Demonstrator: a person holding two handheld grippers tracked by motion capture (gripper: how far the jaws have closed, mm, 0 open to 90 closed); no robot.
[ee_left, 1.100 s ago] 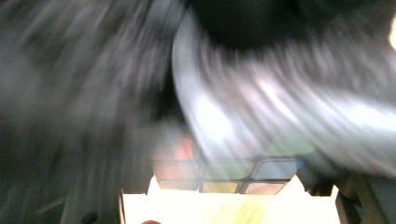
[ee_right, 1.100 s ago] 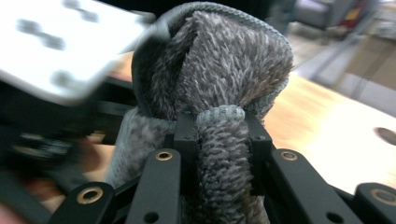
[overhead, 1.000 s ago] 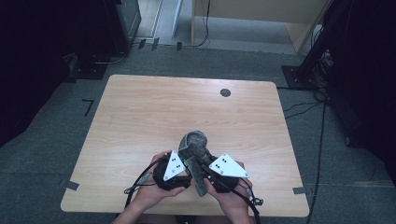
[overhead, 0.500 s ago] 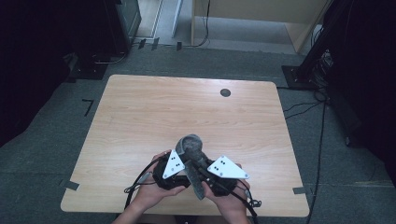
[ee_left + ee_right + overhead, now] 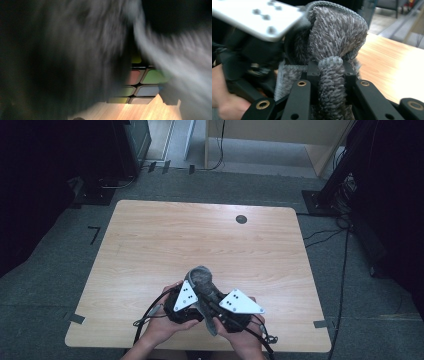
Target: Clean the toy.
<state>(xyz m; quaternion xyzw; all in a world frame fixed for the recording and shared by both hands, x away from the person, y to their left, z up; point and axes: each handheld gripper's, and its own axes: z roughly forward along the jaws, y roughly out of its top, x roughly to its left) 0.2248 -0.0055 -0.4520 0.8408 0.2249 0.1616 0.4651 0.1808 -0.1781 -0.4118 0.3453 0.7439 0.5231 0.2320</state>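
At the near edge of the wooden table (image 5: pixel 150 245), the right gripper (image 5: pixel 331 72) squeezes a fluffy grey cloth (image 5: pixel 201 277) wrapped over a colourful cube (image 5: pixel 140 86), and I cannot tell if the left gripper (image 5: pixel 181 302) is apart or together

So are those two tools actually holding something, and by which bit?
The right gripper pinches a fluffy grey towel by a bunched fold near its hemmed edge. Whether the left gripper grips it cannot be told.
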